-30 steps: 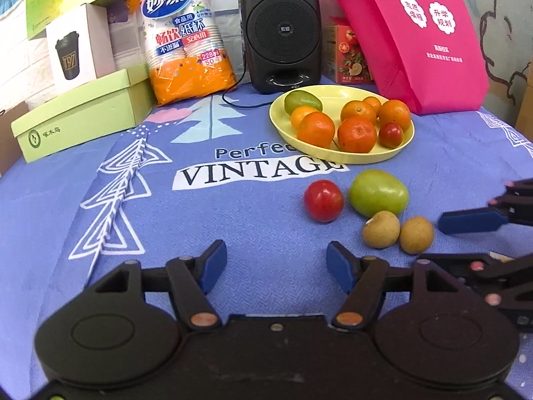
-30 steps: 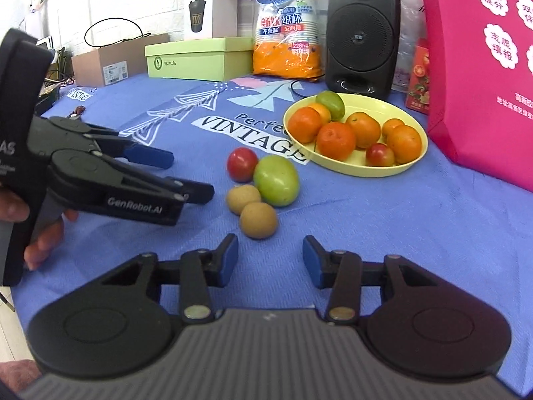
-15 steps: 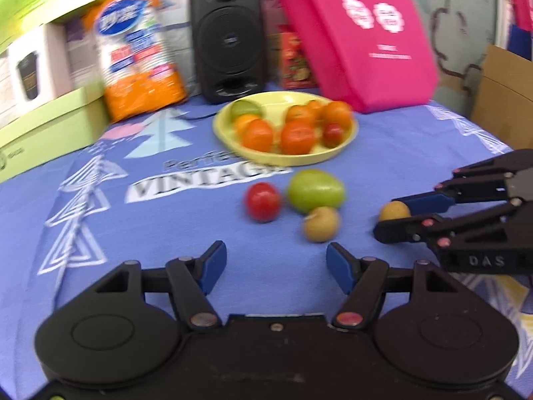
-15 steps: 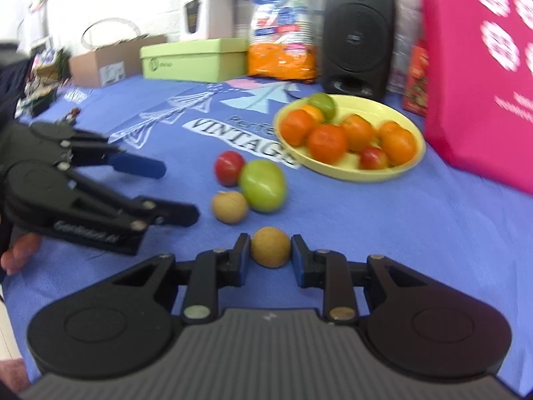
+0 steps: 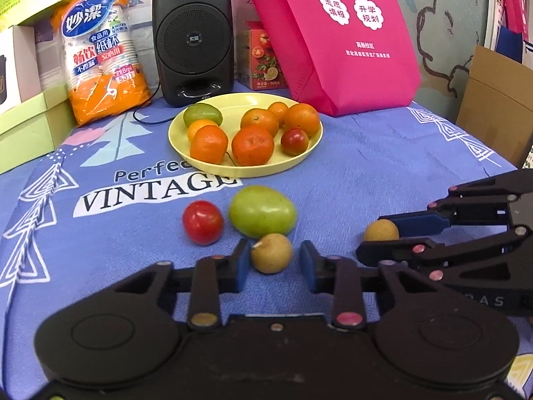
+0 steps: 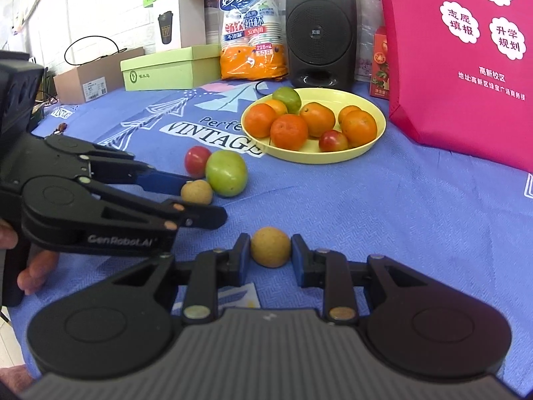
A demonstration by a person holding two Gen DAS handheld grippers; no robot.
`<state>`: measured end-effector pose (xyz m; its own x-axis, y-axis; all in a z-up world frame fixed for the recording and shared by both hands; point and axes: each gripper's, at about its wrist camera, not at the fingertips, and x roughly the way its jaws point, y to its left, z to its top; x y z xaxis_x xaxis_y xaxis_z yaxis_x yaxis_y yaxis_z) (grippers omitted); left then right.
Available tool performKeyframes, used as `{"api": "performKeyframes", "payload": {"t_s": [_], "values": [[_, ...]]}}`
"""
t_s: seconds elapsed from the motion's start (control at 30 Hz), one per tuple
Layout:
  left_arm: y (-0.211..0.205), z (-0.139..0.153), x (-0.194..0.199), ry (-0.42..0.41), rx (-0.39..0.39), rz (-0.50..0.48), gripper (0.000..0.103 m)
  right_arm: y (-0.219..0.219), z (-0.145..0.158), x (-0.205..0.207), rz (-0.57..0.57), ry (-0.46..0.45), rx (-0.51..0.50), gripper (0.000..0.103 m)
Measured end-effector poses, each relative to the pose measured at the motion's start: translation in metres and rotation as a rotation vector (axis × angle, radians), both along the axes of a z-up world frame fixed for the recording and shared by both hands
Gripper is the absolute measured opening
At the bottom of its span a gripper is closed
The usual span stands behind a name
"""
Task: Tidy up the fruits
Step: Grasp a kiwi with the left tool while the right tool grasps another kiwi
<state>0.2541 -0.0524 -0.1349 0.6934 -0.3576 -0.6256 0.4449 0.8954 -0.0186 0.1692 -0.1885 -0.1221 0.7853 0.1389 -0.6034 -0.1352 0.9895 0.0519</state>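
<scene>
Two small brown round fruits lie on the blue cloth. My left gripper (image 5: 274, 263) has one brown fruit (image 5: 271, 252) between its closing jaws; the left pad touches it and a slit shows at the right pad. My right gripper (image 6: 270, 256) is shut on the other brown fruit (image 6: 270, 246), which rests on the cloth. A red tomato (image 5: 202, 221) and a green fruit (image 5: 263, 211) sit just beyond. Behind them, a yellow plate (image 5: 309, 146) holds several oranges, a green fruit and a red one. In the left wrist view, the right gripper (image 5: 371, 236) reaches in from the right.
Behind the plate stand a black speaker (image 5: 193, 36), an orange pack of paper cups (image 5: 100, 50) and a pink bag (image 5: 333, 33). Green boxes (image 6: 170, 66) line the back left. A cardboard box (image 5: 499, 106) stands at the right edge. A hand (image 6: 33, 266) holds the left gripper's handle.
The right gripper closed on the nearer brown fruit and has held it since. The left gripper moved up to the other brown fruit and its jaws narrowed around it.
</scene>
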Motion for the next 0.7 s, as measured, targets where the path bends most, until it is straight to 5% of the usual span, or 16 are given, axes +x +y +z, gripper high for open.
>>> {"api": "performKeyframes", "payload": {"t_s": [0.7], "values": [[0.017, 0.010, -0.014, 0.015, 0.006, 0.047, 0.026, 0.006, 0.004, -0.012, -0.025, -0.006, -0.015, 0.026]]}}
